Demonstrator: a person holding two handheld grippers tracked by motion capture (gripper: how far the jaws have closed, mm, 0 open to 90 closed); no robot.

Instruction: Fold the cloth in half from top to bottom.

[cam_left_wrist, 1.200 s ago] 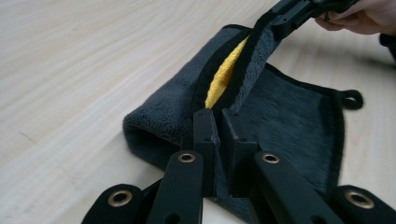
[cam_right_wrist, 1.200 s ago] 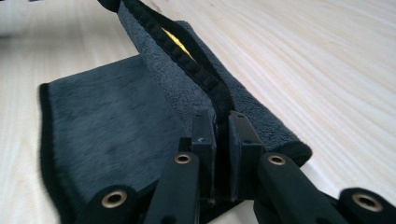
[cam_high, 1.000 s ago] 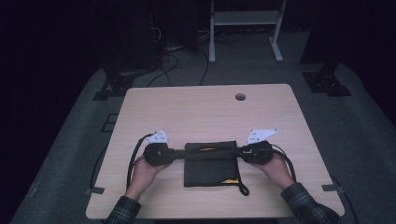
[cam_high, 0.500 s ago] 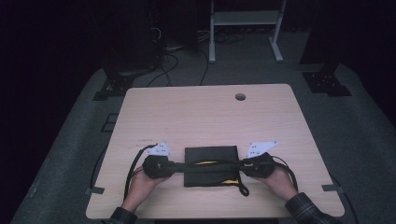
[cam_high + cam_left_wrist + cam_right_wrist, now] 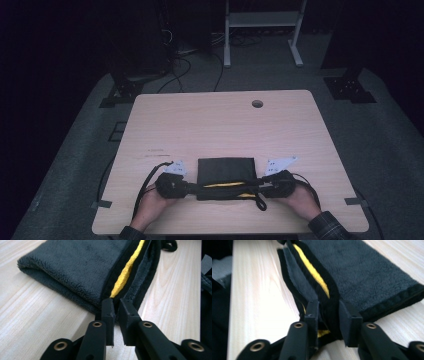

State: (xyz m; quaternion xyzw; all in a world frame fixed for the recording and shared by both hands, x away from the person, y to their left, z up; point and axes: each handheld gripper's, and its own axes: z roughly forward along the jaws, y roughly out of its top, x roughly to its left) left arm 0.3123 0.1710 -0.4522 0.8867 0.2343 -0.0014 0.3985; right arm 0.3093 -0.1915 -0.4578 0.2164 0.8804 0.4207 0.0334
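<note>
Dark fleece towel (image 5: 224, 171) with yellow trim, folded, at 6 o'clock on bench (image 5: 215, 125). Left tool (image 5: 192, 188) pinches its 9 o'clock edge; right tool (image 5: 256, 187) grips the 3 o'clock edge.

**Rig appearance: handheld claws and sleeves**

We hold two matte black claws. Left claw (image 5: 116, 306): two flat rectangular jaws on angular black links, with brass-coloured rivets at the pivots. Right claw (image 5: 329, 312): same build, same rivets. In the high view each carries a pale grey three-cornered plate and trails a looping black cable. Our right sleeve (image 5: 327, 226) is dark plaid.
</note>
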